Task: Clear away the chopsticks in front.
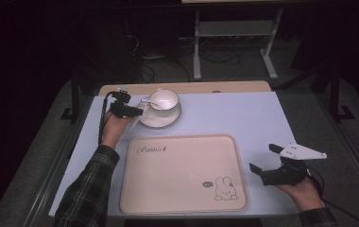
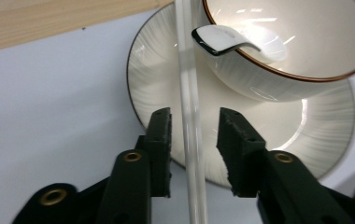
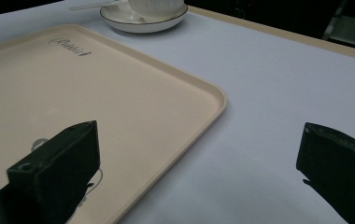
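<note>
— Starting at the left: what do the left tongs (image 2: 192, 130) have?
— A clear straw (image 2: 189, 121) runs between the jaws, but the pads stand off it on both sides, so they are released. It lies tilted over the rim of the saucer (image 2: 157, 70).
— And the containers?
— A white cup (image 1: 164, 100) sits on that saucer at the far left of the surface (image 1: 243, 113), with a white spoon (image 2: 222, 39) resting inside it, handle over the brown rim.
— Further right?
— A beige tray (image 1: 182, 172) with a rabbit drawing (image 1: 225, 188), nothing in it. Beyond its right edge the right tongs (image 1: 266, 158) hover, jaws spread wide, gripping nothing.
</note>
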### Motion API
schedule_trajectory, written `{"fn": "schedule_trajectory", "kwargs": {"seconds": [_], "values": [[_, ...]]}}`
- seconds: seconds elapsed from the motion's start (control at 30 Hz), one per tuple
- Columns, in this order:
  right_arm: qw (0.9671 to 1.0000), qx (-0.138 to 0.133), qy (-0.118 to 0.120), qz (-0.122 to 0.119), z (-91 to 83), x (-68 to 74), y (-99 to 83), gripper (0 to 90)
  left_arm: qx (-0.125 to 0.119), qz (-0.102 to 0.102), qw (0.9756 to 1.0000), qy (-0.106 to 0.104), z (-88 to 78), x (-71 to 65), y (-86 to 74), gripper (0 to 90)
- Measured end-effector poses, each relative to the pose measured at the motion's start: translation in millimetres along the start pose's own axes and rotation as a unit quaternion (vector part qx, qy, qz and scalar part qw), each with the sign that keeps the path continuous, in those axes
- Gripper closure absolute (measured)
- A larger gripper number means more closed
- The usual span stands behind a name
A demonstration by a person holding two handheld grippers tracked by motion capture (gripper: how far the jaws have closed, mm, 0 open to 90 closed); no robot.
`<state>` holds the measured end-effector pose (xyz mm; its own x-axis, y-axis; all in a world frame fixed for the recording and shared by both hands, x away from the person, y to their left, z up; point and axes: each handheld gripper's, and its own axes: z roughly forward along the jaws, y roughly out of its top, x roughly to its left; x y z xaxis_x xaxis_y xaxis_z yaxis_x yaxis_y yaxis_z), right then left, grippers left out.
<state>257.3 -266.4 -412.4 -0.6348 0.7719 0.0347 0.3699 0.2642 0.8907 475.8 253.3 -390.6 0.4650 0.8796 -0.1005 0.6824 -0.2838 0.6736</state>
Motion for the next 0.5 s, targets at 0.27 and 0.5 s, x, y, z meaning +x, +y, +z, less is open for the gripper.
{"fn": "schedule_trajectory", "kwargs": {"seconds": [0.27, 0.5], "values": [[1.0, 0.001, 0.001, -0.006, 1.4, 2.4, 1.2, 0.0, -0.003, 0.004, 0.9997, -0.023, -15.1, 9.1, -15.7, 75.8], [1.0, 0.002, -0.001, -0.004, 1.6, 2.0, 1.1, 0.0, 0.006, 0.006, 0.9995, -0.032, -9.4, 9.4, -22.7, 76.3]]}}
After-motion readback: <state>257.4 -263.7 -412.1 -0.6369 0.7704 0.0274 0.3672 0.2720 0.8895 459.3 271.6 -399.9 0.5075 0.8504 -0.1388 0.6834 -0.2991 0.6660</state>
